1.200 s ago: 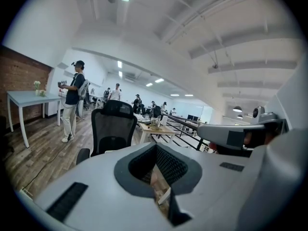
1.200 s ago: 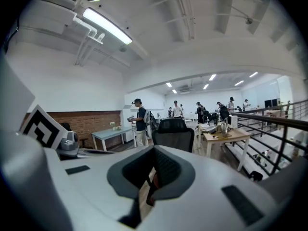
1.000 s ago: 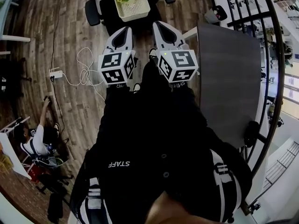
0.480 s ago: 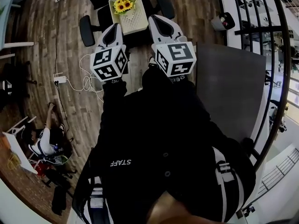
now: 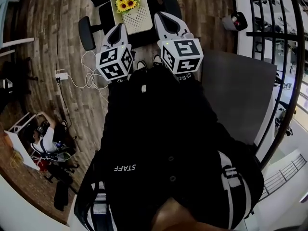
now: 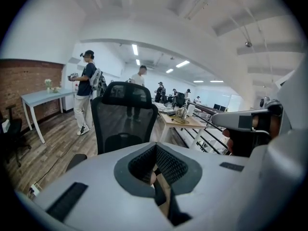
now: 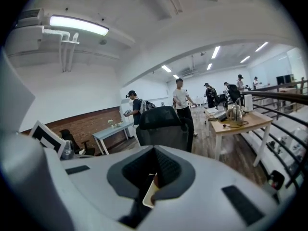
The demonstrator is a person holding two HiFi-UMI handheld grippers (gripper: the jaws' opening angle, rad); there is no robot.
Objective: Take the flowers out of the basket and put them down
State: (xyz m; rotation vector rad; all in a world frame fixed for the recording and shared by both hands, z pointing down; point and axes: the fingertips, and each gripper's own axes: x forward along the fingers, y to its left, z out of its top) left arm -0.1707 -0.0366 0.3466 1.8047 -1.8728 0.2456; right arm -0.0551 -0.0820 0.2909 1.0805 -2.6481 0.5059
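- Yellow artificial sunflowers stand in a cream perforated plastic basket on a black office chair.
- Left hand-held gripper and right hand-held gripper: jaws closed, empty.
- Step: approach. The next move calls for opening the jaws.

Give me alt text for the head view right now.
From above: a white basket holding sunflowers sits on a black office chair. The left gripper and right gripper, jaws together, point toward it, short of the flowers. A grey table stands at right.
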